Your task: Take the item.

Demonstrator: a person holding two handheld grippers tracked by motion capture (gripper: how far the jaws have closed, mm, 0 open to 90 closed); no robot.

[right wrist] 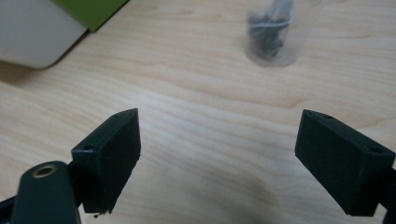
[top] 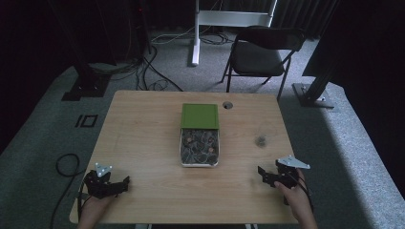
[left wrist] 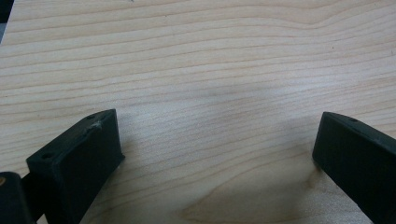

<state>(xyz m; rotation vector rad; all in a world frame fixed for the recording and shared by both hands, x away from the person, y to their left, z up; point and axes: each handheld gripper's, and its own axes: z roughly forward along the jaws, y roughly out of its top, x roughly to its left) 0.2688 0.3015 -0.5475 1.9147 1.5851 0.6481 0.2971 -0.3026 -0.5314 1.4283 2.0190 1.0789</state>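
Note:
A white box (top: 199, 153) full of small dark packets sits at the table's middle, its green lid (top: 199, 115) lying flat just behind it. One small clear bag of dark stuff (top: 261, 140) lies apart on the wood to the right; the right gripper view has this bag (right wrist: 272, 35) ahead of the jaws, with the box's corner (right wrist: 32, 32) at upper left. My left gripper (top: 125, 182) rests open near the front left edge, over bare wood (left wrist: 215, 140). My right gripper (top: 262, 172) is open at the front right, nothing between its jaws.
The wooden table (top: 143, 138) has a round cable hole (top: 227, 105) behind the lid. Beyond the table stand a black folding chair (top: 260, 52) and a white desk frame (top: 224, 19). Cables run over the grey carpet at the left.

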